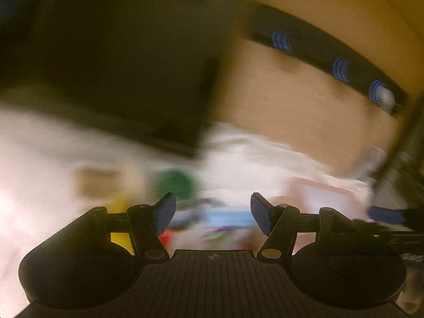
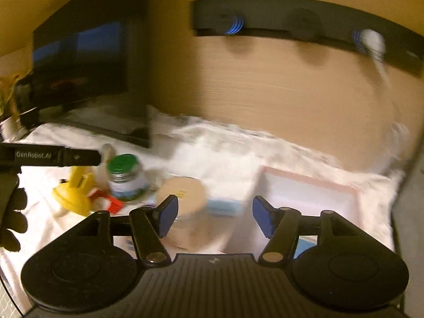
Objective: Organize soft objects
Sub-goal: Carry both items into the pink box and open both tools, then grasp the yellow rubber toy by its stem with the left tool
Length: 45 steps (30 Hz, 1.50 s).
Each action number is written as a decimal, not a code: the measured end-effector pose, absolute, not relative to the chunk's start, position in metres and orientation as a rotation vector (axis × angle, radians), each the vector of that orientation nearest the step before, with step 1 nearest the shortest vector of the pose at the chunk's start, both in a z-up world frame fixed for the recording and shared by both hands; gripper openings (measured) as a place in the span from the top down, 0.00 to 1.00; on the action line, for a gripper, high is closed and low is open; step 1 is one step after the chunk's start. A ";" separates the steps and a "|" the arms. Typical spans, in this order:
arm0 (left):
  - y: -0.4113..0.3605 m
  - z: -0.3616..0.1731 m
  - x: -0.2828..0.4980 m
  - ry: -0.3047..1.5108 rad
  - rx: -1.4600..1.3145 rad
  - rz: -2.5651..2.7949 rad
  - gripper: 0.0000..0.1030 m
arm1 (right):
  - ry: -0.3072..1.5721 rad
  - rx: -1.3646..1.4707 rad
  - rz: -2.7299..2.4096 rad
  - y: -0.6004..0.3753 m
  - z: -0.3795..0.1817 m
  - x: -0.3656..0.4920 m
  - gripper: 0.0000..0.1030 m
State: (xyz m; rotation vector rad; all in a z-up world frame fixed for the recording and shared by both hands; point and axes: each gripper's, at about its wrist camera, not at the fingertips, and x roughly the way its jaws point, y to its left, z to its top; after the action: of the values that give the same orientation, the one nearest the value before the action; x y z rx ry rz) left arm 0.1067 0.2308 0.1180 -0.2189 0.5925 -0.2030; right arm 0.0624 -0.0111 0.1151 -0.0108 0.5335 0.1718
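Observation:
Both views are motion-blurred. My left gripper (image 1: pixel 213 212) is open and empty above a white cloth-covered table (image 1: pixel 39 159); a green-lidded jar (image 1: pixel 175 182) and a blurred light-blue thing (image 1: pixel 225 218) lie ahead of it. My right gripper (image 2: pixel 214 216) is open and empty. Ahead of it sit a yellow soft toy (image 2: pixel 73 193), the green-lidded jar (image 2: pixel 124 175), a tan-lidded round container (image 2: pixel 182 193), a light-blue soft pad (image 2: pixel 224 206) and a white tray with a pink rim (image 2: pixel 307 196). The left gripper's body (image 2: pixel 50 155) shows at the left edge.
A dark monitor (image 2: pixel 87 74) stands at the back left on the cloth. A black wall rail (image 2: pixel 291 18) with blue hooks runs along the wooden wall, with a white object hanging from it (image 2: pixel 373 45). A dark upright edge (image 2: pixel 408 198) bounds the right.

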 end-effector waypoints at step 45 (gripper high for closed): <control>0.271 0.054 0.173 0.807 -0.032 -0.016 0.82 | 0.650 -0.164 0.181 0.035 0.081 0.038 0.37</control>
State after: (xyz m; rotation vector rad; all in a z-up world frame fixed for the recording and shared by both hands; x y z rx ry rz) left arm 0.1732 0.2711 0.0543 -0.0319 0.8070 -0.0163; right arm 0.0380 0.0351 0.0813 -0.1642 0.6496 0.1809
